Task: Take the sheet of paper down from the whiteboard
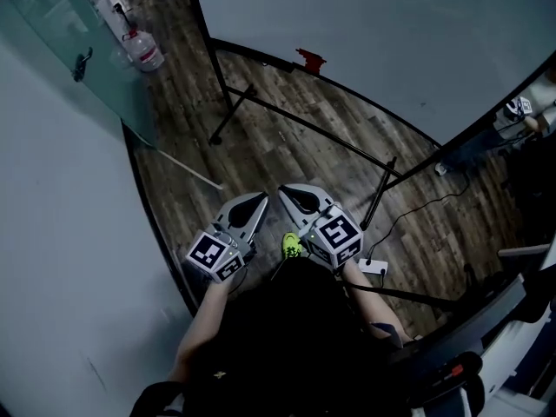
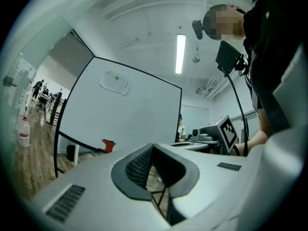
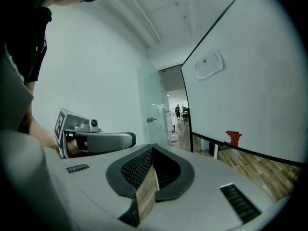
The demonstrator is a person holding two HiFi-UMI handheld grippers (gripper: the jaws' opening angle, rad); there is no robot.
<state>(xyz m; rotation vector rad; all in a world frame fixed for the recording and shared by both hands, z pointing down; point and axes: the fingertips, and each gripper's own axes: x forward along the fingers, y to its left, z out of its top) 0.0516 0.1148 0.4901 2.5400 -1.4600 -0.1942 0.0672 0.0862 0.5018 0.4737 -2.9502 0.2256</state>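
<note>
Both tools shut, nothing between the jaws. Left tool [image 2: 153, 146]: pads closed tip to tip, empty. Right tool [image 3: 152, 148]: same, jaws together, empty. In the head view the two sit side by side, close in front of the person's body, pointing toward the whiteboard [image 1: 365, 33], well short of it.

Sheet of paper [image 2: 115, 83] is up on the whiteboard, in the upper part, slightly tilted, with a green dot [image 2: 117, 78] near its top. Neither tool touches it. The head view doesn't show the paper; only the lower board face and stand are in frame there.

Small red object [image 1: 310, 59] sits on the board's bottom edge, below the paper. Board stands on a black frame over a wood floor [image 1: 287, 146]. Water bottle [image 1: 144, 50] is on the floor off to the left, near a glass door [image 1: 78, 50]. White wall on the left.
</note>
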